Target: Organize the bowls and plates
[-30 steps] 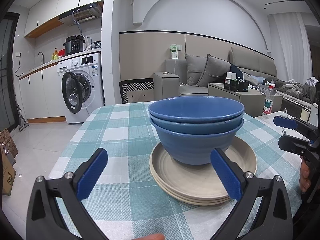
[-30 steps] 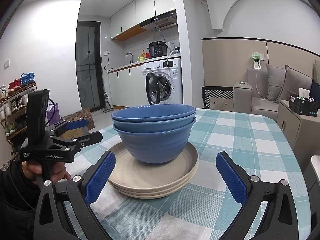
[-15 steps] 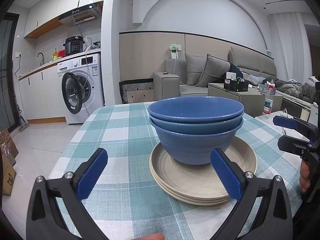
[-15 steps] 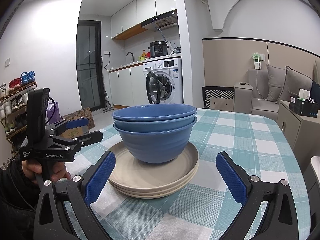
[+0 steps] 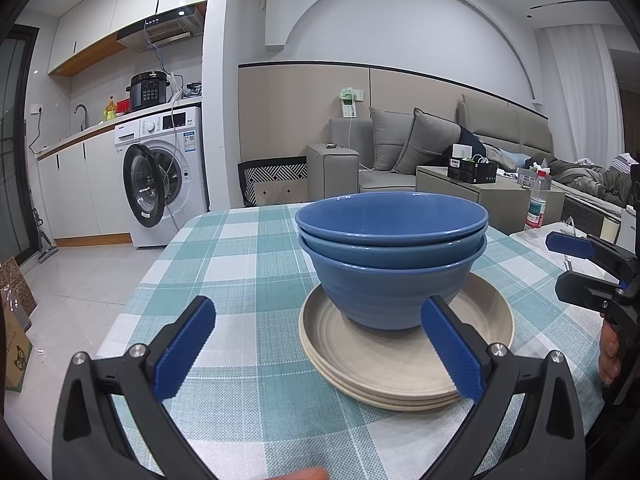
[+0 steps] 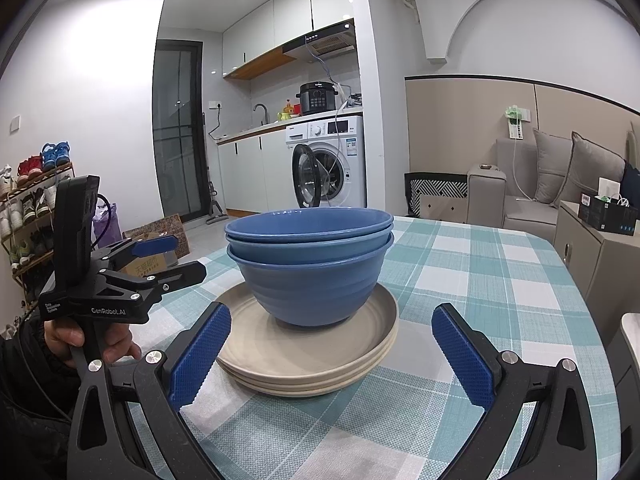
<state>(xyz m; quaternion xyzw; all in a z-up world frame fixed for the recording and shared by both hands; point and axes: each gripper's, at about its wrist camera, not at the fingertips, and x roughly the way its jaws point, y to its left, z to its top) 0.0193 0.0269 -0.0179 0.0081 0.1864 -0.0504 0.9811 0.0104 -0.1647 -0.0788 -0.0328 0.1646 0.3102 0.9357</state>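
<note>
Three nested blue bowls [image 5: 394,264] stand on a stack of three beige plates [image 5: 400,364] on the checked tablecloth; both also show in the right wrist view, bowls [image 6: 310,268] and plates [image 6: 316,364]. My left gripper [image 5: 320,348] is open and empty, a little short of the plates' near left rim. My right gripper [image 6: 334,354] is open and empty, its fingers either side of the plates' near edge, not touching. Each gripper appears in the other's view, the right one [image 5: 580,264] and the left one [image 6: 160,258], both open.
The table [image 5: 224,264] with teal checked cloth ends close on the left and far side. Beyond it are a washing machine [image 5: 162,176], a sofa [image 5: 420,148], a side cabinet [image 5: 480,192] with a water bottle [image 5: 535,210], and a shoe rack [image 6: 28,200].
</note>
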